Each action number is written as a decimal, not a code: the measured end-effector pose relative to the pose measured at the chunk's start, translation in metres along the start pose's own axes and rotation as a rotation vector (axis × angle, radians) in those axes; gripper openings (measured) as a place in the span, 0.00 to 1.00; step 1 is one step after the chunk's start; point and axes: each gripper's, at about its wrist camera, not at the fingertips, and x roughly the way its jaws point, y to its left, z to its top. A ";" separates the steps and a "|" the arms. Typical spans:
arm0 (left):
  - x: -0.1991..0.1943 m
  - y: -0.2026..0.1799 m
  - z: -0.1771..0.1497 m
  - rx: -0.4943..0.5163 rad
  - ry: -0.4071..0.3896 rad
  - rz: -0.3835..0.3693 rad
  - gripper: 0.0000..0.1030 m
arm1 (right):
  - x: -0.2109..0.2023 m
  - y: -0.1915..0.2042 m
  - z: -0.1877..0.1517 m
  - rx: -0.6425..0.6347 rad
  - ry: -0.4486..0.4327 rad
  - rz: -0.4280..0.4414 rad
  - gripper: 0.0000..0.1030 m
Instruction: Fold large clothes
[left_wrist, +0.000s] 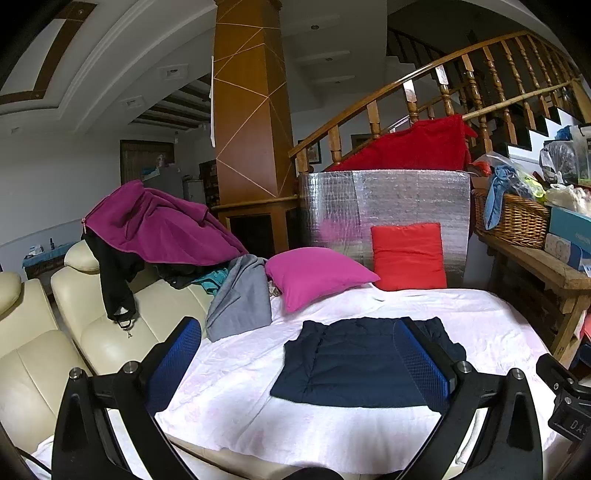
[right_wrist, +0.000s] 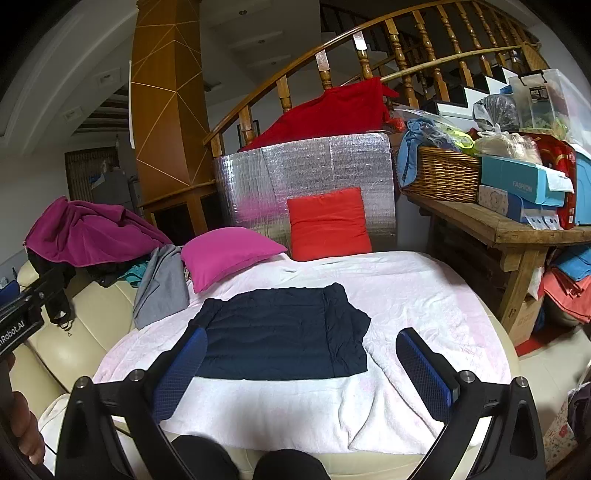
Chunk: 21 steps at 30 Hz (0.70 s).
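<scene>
From the left wrist view, the left tool (left_wrist: 295, 354) hangs with its fingers apart and nothing between them. The navy garment (left_wrist: 354, 365) lies folded into a flat rectangle on the white sheet (left_wrist: 236, 387), dead ahead and slightly toward 1 o'clock; its right finger overlaps the cloth's right part in the picture, though whether it touches cannot be told. The garment's long axis runs across, from 9 to 3 o'clock. At 10 o'clock lie a grey garment (left_wrist: 240, 299) and a purple jacket (left_wrist: 155, 225).

From the right wrist view, the right tool (right_wrist: 299, 365) is likewise spread wide and empty. The navy garment (right_wrist: 280, 332) sits at 12 o'clock, nudged toward 11, its near hem between the two fingers. Neither tool looks clearly nearer; I judge the next pile lies to the left, favouring the left tool.
</scene>
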 end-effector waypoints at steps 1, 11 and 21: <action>0.001 0.000 0.000 0.000 0.001 0.000 1.00 | 0.000 0.000 0.000 0.000 0.002 0.000 1.00; 0.004 0.002 -0.001 -0.004 0.010 0.005 1.00 | 0.004 0.000 0.001 -0.005 0.007 0.001 1.00; 0.006 0.002 -0.005 0.004 0.017 -0.002 1.00 | 0.007 0.005 -0.002 -0.014 0.011 -0.004 1.00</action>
